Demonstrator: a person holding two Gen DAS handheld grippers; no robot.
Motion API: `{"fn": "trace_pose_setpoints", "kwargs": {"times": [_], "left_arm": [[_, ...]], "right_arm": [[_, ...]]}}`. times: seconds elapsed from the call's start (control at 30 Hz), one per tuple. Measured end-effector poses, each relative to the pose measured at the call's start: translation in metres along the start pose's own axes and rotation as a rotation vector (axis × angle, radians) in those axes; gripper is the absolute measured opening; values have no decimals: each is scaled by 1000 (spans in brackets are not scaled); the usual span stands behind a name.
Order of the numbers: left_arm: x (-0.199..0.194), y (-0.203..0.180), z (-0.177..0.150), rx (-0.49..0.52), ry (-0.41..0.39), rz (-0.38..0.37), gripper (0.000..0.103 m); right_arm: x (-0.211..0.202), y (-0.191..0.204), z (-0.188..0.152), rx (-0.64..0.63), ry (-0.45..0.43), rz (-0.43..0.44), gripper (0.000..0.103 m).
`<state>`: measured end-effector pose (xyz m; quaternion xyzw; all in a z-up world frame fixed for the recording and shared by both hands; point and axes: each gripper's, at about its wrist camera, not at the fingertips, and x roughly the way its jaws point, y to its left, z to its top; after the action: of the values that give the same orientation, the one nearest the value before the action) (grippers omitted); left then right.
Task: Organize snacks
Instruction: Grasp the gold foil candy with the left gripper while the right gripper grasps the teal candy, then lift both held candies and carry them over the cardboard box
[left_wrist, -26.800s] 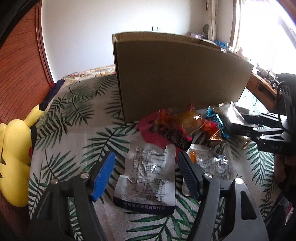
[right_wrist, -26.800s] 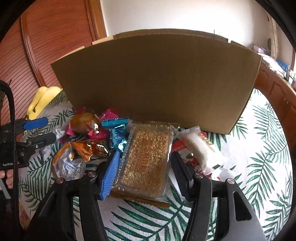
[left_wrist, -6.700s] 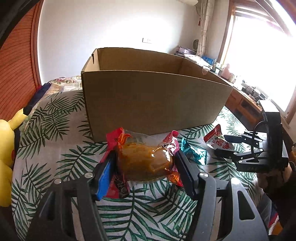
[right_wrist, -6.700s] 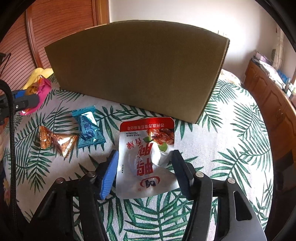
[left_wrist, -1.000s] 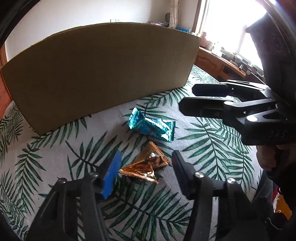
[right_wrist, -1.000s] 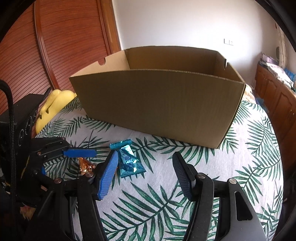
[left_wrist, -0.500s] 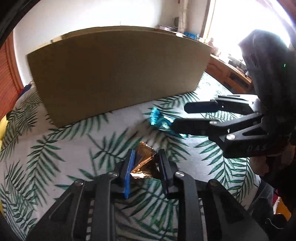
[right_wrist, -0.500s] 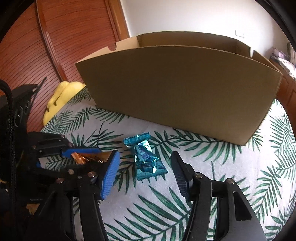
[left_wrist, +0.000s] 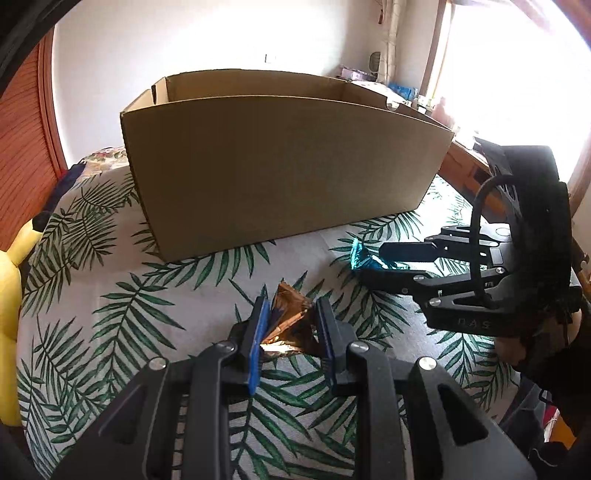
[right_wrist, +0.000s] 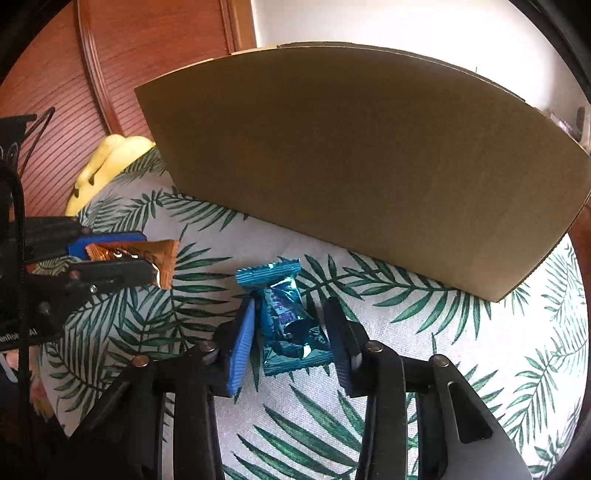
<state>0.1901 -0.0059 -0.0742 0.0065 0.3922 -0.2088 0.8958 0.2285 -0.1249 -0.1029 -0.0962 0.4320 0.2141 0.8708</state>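
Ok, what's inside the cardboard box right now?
Only the cardboard box's bare inner walls near the rim show in the left wrist view. Its front wall hides the floor and any snacks inside.

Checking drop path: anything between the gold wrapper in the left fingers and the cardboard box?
Nothing visible. The gold wrapper is pinched in the left gripper; only bare leaf-print cloth lies before the cardboard box, whose near wall must be cleared.

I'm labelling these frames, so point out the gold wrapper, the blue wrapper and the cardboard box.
gold wrapper (left_wrist: 287, 316), left wrist view, crumpled foil middle.
blue wrapper (right_wrist: 286, 317), right wrist view, centre of the pack.
cardboard box (left_wrist: 280, 173), left wrist view, front wall.
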Motion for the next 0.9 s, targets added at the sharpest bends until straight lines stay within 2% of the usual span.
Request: {"fn": "trace_pose_setpoints", "kwargs": {"times": [0.1,0.13,0.2,0.5,0.9], "left_arm": [[6,-5,2,-3,-3,0,24],[7,-6,2,-3,-5,1,24],[6,-6,3,-3,-10,0,24],[-3,-17,12,-2,-42,-3,24],[-3,-34,36,3,-104,-36,24]], "right_arm": [[-1,1,-1,-16,-2,-12,27],[-2,2,-2,-23,-5,-14,22],[-5,1,-4,-23,-13,-24,20],[-20,-9,-11,23,-47,-16,20],[-66,-35,-21,81,-124,-53,20]]}}
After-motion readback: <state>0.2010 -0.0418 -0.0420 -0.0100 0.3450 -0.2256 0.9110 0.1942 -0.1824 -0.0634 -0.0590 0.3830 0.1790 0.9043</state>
